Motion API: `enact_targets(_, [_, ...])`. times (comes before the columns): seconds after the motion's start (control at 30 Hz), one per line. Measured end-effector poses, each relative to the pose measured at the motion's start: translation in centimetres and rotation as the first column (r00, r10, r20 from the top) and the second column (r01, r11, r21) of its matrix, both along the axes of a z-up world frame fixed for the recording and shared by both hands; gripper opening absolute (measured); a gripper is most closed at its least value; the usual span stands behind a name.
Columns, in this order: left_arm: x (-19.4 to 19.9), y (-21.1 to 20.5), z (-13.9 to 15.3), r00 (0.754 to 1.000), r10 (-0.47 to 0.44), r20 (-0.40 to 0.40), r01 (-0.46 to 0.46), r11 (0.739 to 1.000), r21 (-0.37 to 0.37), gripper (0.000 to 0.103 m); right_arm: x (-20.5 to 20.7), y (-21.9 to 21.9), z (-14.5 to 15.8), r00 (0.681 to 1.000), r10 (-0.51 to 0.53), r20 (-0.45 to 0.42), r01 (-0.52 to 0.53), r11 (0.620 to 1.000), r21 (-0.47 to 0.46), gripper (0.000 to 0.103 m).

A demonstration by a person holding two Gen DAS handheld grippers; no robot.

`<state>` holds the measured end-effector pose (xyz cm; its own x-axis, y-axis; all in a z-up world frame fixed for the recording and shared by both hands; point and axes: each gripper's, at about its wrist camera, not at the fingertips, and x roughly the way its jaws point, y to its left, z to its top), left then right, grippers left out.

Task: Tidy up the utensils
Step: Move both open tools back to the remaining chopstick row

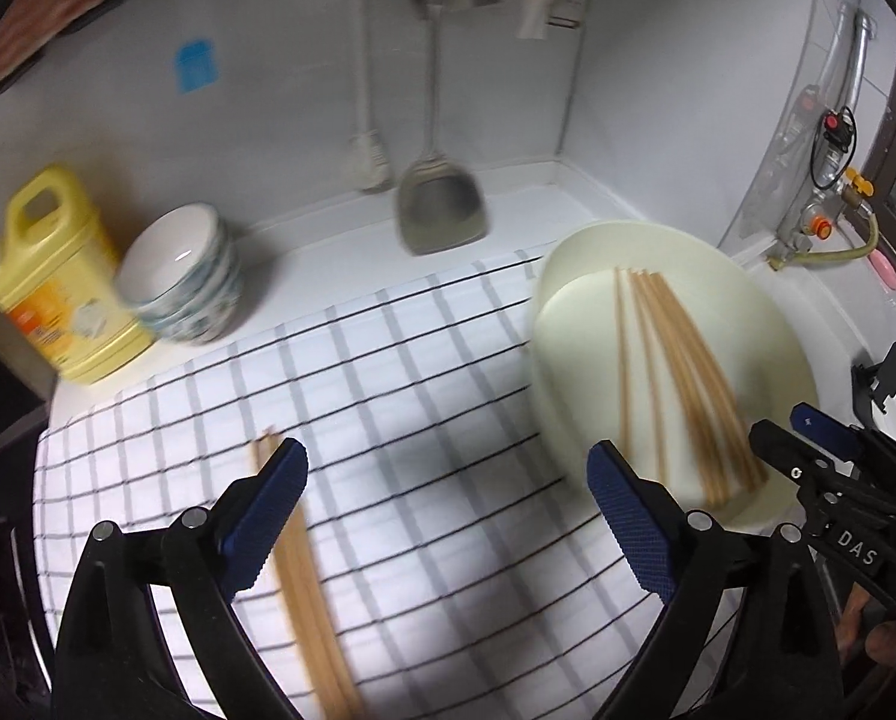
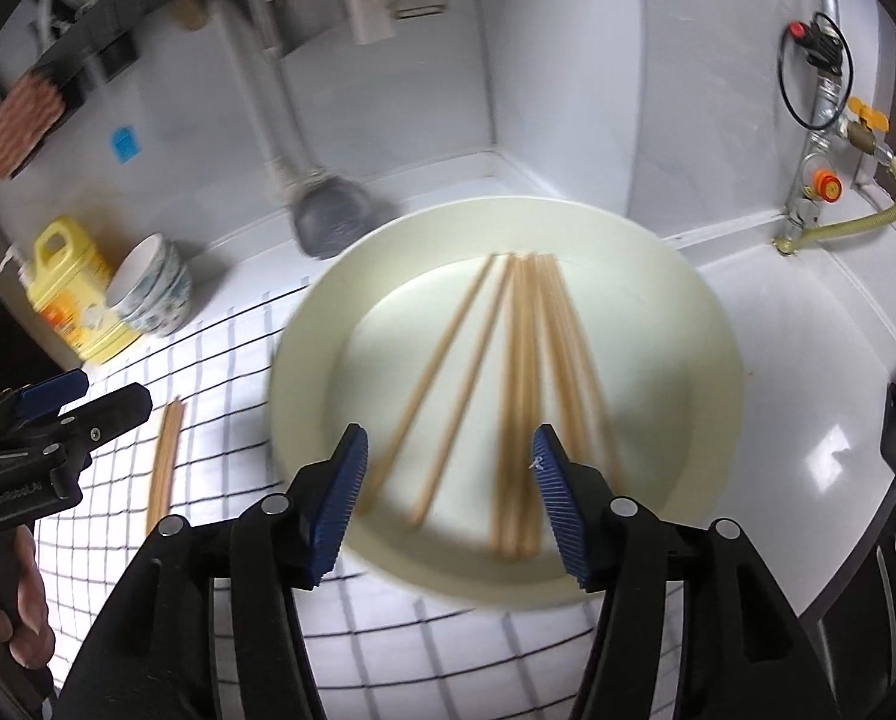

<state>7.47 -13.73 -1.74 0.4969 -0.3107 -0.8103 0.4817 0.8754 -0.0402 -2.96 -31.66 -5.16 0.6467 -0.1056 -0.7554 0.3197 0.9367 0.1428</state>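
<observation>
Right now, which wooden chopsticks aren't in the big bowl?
The small bundle of wooden chopsticks lying on the checked cloth; the others sit inside the cream round bowl.

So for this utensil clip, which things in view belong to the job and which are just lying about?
Part of the job:
- chopsticks in the basin
- cream basin
- chopsticks on the checked cloth
- checked cloth
- left gripper, open
- right gripper, open

Just lying about:
- yellow jug
- stacked bowls
- hanging spatula
- gas valve
</observation>
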Motion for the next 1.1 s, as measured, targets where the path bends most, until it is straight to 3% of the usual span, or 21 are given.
enact_targets(0.3, [-2.0,8.5,-0.9,0.996,0.085,-0.015,-0.085,0.996,0.022,0.096,-0.9,7.1,-0.4,0.997,0.079,-0.014,-0.079,0.997,0.003,0.061])
enact_targets(0.63, [-3.7,16.6,-4.2,0.978,0.196,-0.075,-0.194,0.980,0.035,0.097,-1.4,13.8,-1.8,0.986,0.162,-0.045,-0.162,0.987,-0.006,0.066])
enact_targets(1.1, [-3.8,22.4,-7.7,0.960,0.262,-0.104,-0.259,0.965,0.040,0.097,0.5,19.9,-6.7,0.970,0.221,-0.098,-0.220,0.975,0.016,0.068])
